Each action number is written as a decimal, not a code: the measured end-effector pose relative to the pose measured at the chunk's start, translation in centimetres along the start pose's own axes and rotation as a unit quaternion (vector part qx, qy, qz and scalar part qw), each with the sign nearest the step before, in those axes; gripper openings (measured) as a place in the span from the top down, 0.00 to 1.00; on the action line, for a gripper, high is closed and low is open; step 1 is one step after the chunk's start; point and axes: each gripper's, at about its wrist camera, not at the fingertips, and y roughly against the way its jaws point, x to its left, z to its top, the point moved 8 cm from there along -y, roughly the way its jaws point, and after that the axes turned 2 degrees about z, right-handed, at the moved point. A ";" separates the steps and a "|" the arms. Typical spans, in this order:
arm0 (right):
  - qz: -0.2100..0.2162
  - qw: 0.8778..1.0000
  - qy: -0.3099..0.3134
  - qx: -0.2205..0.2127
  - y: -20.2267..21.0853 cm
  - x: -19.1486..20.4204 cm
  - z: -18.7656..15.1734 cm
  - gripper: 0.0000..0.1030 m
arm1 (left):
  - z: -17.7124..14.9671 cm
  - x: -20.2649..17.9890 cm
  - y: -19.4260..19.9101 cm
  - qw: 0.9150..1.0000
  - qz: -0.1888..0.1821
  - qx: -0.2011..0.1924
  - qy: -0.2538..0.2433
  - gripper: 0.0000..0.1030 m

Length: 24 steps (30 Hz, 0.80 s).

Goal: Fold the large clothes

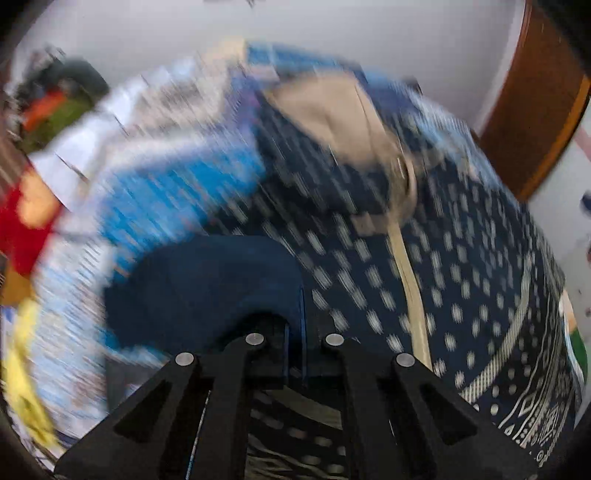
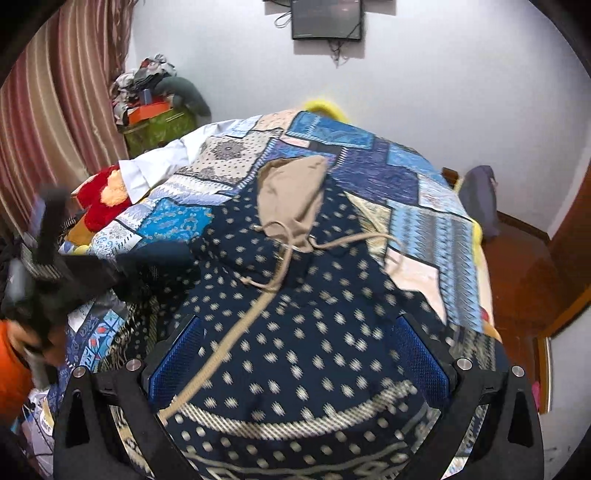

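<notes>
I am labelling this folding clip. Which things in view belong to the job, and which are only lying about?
For the job:
- navy dotted garment
- its beige lining and drawstring
- left claw, right claw

Lying about:
- patchwork bedspread
- red pillow
- clutter pile
- wall screen

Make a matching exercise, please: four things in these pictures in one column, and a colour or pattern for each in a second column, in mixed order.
Things:
1. garment
2. hood lining
3. curtain
4. pillow

Looks:
A. red
B. beige
C. navy with pale dots
D. pink and cream stripes

Pairs: 1-C, 2-B, 3-D, 4-A
</notes>
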 end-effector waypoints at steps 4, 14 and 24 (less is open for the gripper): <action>-0.009 1.000 -0.011 0.004 0.8 -1.5 -1.3 0.01 | -3.6 -1.7 -3.3 0.998 -0.015 0.060 0.005 0.87; -0.009 1.000 -0.002 0.022 -1.0 -1.1 -2.7 0.00 | -2.6 6.0 3.7 0.997 -0.013 -0.021 0.072 0.24; 0.008 0.999 -0.013 0.040 -4.5 0.5 -2.4 0.00 | -5.4 19.8 -2.7 0.945 -0.023 0.040 0.324 0.29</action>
